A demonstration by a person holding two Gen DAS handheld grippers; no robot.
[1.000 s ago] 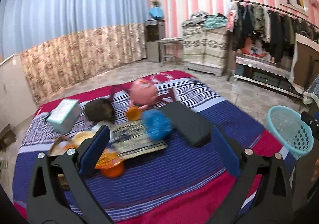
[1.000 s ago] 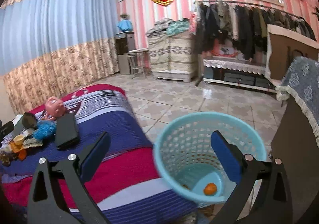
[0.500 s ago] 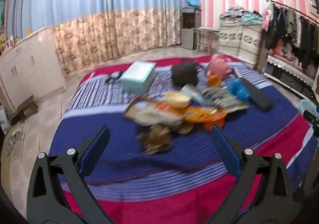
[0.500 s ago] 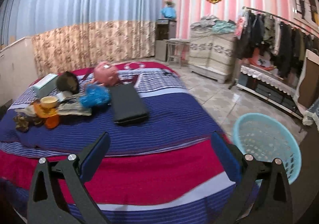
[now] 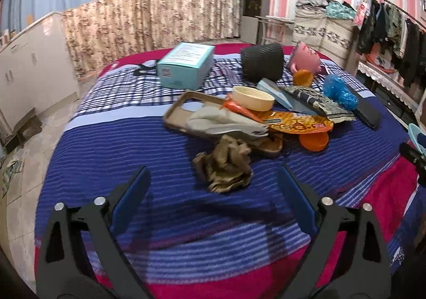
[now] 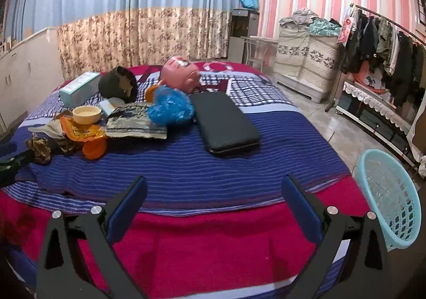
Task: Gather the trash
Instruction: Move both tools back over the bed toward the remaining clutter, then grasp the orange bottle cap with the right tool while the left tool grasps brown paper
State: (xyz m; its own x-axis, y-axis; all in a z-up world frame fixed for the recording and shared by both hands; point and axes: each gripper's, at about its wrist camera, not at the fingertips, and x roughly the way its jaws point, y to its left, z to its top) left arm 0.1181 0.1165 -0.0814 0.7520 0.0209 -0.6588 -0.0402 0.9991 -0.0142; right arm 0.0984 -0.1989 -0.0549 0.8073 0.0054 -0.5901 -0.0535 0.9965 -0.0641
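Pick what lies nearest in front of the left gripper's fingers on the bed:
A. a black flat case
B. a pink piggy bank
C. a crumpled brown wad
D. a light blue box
C. In the left wrist view the crumpled brown wad sits on the blanket just ahead of the left gripper, whose jaws are closing with nothing between them yet; the piggy bank, black case and box lie farther back.
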